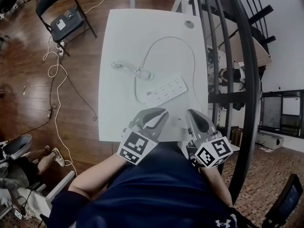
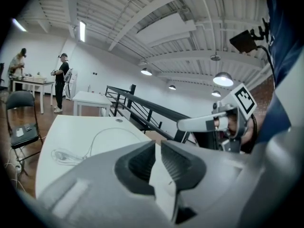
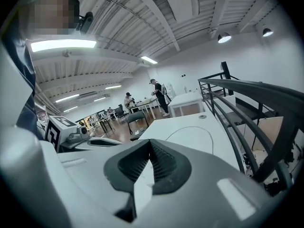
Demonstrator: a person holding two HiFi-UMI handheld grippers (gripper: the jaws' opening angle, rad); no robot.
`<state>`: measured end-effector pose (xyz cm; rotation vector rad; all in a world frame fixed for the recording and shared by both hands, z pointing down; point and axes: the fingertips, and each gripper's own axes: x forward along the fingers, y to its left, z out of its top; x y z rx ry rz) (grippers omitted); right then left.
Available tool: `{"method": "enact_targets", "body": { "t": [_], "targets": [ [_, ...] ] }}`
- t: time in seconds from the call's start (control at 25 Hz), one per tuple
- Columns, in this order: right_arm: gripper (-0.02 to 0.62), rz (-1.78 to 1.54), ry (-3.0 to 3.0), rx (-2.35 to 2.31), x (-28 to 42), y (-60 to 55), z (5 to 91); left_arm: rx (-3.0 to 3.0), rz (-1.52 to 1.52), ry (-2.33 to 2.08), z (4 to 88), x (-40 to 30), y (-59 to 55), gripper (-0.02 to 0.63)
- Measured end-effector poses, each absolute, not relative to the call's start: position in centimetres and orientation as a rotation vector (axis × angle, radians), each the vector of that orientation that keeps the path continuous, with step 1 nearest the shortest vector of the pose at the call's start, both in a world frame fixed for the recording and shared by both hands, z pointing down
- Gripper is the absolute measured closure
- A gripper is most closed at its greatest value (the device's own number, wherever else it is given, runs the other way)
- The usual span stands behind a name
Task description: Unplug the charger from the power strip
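The left gripper [image 1: 160, 114] has its ribbed grey pads a narrow slit apart and holds nothing. The right gripper [image 1: 192, 115] is pressed closed and empty. Both hover at the lower edge of the smooth white table [image 1: 111, 103]. The long white power strip [image 1: 165, 90] lies mid-frame, with the charger [image 1: 119, 65] and its coiled cord up-left of it.

White table [image 1: 118, 46] spreads ahead of the left gripper [image 1: 160, 114] and the right gripper [image 1: 191, 114]. Black folding chair [image 1: 61, 11] stands far ahead-left of the left gripper, on wood floor [image 1: 23, 84] with a loose white floor cable [image 1: 56, 75] trailing. Black railing [image 1: 248, 80] runs close along the right gripper's right side.
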<state>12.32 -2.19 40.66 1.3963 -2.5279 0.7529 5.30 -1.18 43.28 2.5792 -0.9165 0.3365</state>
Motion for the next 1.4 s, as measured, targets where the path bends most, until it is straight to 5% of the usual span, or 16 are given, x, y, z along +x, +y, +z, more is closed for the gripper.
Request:
{"method": "enact_targets", "body": {
  "t": [1.4],
  "targets": [
    [0.584, 0.688, -2.516, 1.382, 12.5, -3.4, 40.9, 2.562, 0.359, -0.909, 44.0, 5.5, -2.3, 0.567]
  ]
}}
